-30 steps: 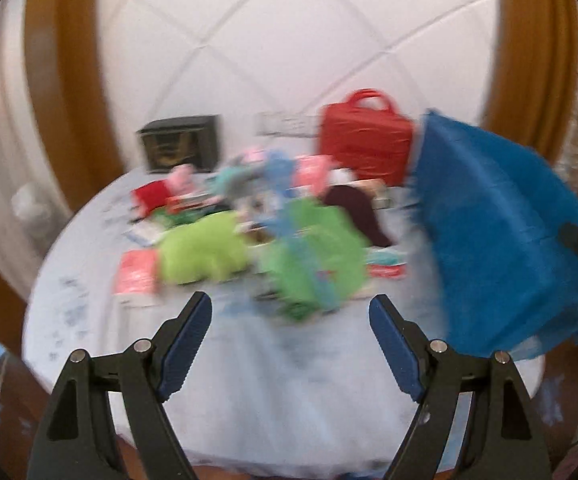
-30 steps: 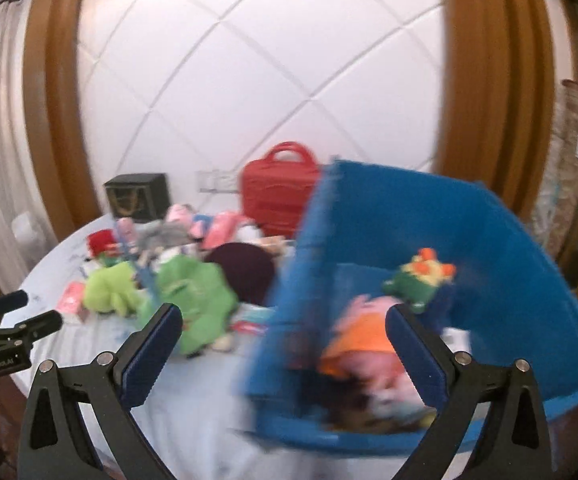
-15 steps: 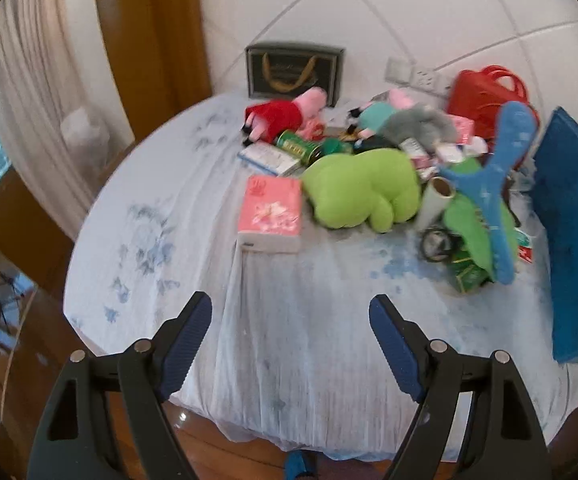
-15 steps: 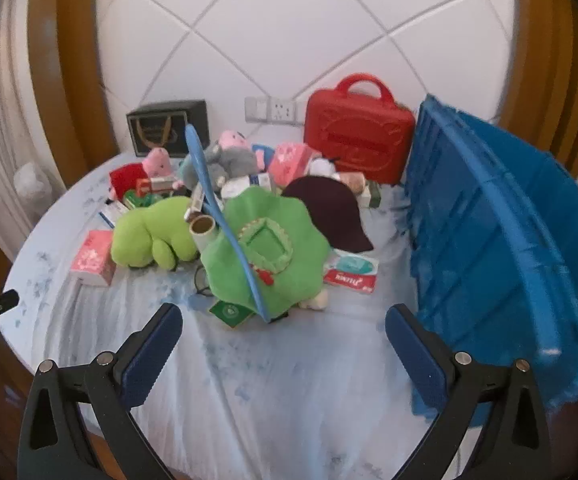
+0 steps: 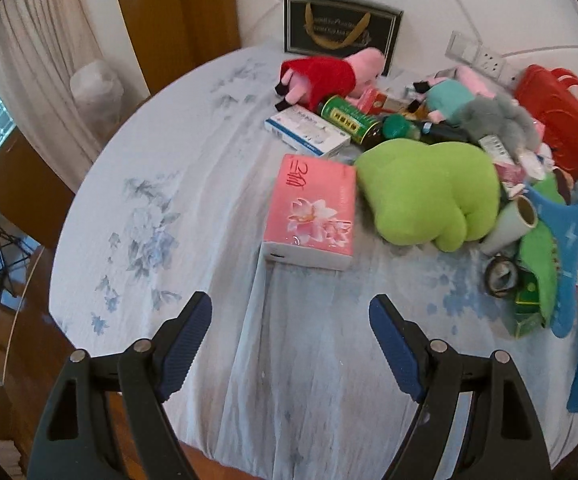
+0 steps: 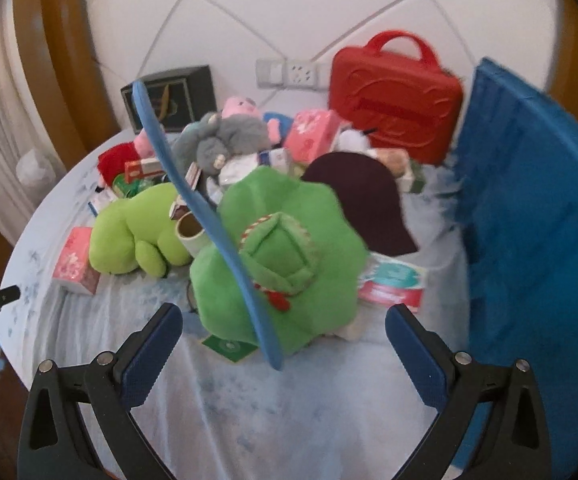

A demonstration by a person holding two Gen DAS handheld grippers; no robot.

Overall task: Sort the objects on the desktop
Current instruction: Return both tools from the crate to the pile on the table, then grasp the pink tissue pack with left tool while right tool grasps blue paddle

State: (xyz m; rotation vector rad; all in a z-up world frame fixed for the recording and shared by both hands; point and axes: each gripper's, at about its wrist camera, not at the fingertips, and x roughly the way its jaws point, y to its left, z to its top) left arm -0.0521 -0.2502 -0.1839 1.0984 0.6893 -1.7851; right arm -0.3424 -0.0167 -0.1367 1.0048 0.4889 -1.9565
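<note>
A heap of objects covers the round table's pale cloth point(image 5: 193, 184). A pink tissue pack point(image 5: 313, 212) lies nearest my left gripper point(image 5: 291, 322), which hangs open and empty over the cloth just short of it. Beside the pack rests a lime plush point(image 5: 429, 192), with a red and pink pig plush point(image 5: 325, 74) and a green can point(image 5: 349, 118) behind. My right gripper point(image 6: 285, 334) is open and empty in front of a green flower-shaped plush point(image 6: 281, 256) crossed by a blue plastic strip point(image 6: 209, 216). The lime plush point(image 6: 137, 228) lies to its left.
A blue bin point(image 6: 529, 248) stands tipped at the right. At the back are a red case point(image 6: 397, 100), a dark gift bag point(image 5: 341, 28) and a wall socket point(image 6: 289, 74). A maroon cap point(image 6: 365, 196), a grey plush point(image 6: 221, 140) and a paper roll point(image 5: 513, 220) lie in the heap.
Both grippers dropped lower and nearer the table; the views sharpened. The left view swung left onto the tissue pack and lime plush. The blue bin, earlier showing toys inside, now shows only its wall.
</note>
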